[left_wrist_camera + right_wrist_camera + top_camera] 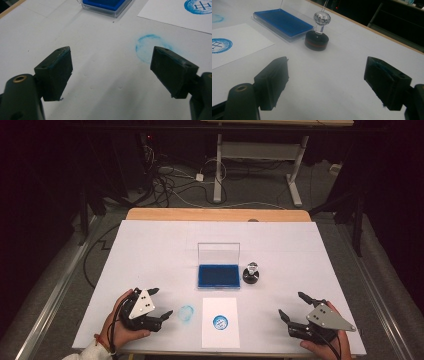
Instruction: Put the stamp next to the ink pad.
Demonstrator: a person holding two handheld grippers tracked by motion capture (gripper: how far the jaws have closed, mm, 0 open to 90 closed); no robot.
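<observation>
**Both my claws spread, nothing held**

My left gripper [161,302] sits near the front left of the white table cover [150,250], its two black jaws spread wide with only bare surface between them. Just ahead of it lies a faint smudged blue ring of ink [150,47] printed straight onto the cover. My right gripper [294,305] rests near the front right, jaws equally wide apart and gripping nothing.

Between my two hands lies a white sheet of paper [220,322] bearing a round blue stamp mark [220,321]. Beyond the sheet stands the open blue ink pad in its clear plastic case [218,275], lid raised upright. Just beside the pad's right edge stands the round black stamp with a clear faceted knob [318,33], upright on the cover
</observation>
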